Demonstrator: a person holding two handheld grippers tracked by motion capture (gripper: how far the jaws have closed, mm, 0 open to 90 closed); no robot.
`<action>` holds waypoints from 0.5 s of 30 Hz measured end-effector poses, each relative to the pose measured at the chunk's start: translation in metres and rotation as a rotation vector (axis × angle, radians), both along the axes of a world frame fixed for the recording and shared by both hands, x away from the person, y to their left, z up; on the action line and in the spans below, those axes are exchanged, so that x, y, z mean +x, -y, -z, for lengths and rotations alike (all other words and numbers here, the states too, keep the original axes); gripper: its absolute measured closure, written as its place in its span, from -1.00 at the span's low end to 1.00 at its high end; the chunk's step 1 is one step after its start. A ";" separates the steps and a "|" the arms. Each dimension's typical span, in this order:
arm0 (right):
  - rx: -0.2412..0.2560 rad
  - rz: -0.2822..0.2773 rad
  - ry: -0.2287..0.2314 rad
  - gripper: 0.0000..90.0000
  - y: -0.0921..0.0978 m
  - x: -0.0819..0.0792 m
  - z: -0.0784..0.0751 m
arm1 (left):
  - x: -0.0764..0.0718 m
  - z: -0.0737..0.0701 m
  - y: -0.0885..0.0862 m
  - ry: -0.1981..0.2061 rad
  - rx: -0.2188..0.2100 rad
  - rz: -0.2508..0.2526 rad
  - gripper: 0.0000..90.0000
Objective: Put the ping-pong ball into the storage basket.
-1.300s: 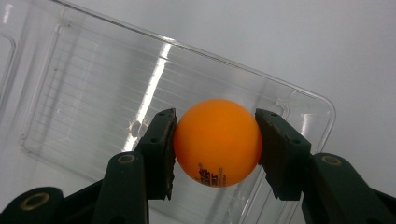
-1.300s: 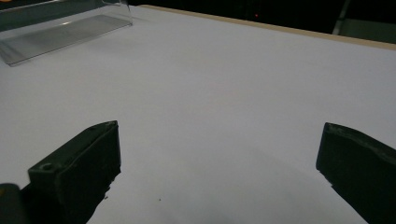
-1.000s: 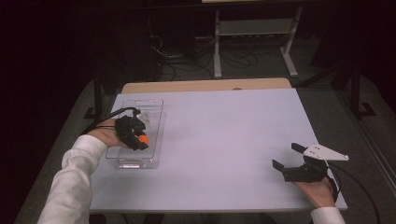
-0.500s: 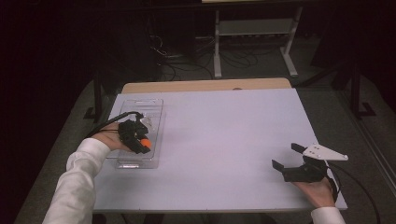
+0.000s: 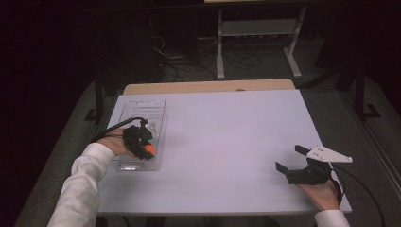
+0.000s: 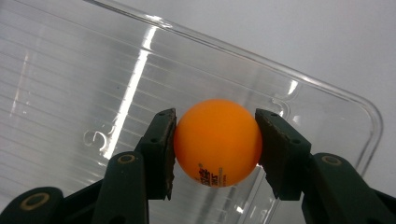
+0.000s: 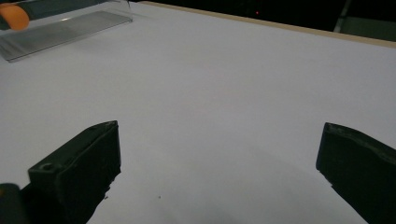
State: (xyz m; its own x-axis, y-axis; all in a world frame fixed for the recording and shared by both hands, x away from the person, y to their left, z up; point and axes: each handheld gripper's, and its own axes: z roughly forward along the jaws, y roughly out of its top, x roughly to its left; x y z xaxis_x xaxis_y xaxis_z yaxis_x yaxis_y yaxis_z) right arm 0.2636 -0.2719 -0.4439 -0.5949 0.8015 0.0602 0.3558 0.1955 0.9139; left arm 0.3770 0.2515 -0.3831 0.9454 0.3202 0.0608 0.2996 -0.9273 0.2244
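Jaws of the left gripper [image 6: 215, 144] are clamping a round orange ball [image 6: 217, 142] over the clear ribbed plastic tray [image 5: 156, 108] lying along the white table's [image 5: 227, 137] left edge; the ball's black lettering is too small to read. The right gripper [image 5: 291, 159] is resting wide apart near the front right corner.

White table [image 5: 222, 142]; metal stand [image 5: 255, 28] and cables [image 5: 189, 61] on the dark floor beyond

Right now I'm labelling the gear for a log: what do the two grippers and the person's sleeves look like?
Both are black two-jaw tools. The left gripper trails a black cable. The right gripper carries a pale three-cornered plate. Both sleeves are white.
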 end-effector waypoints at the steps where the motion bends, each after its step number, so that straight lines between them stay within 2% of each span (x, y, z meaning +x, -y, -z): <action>1: -0.001 -0.001 -0.002 -1.00 0.000 0.000 0.000 | 0.000 0.001 0.000 0.003 0.000 -0.001 0.12; 15: -0.001 -0.001 0.000 -1.00 0.000 -0.001 0.000 | 0.002 0.004 0.002 0.006 0.001 -0.013 0.10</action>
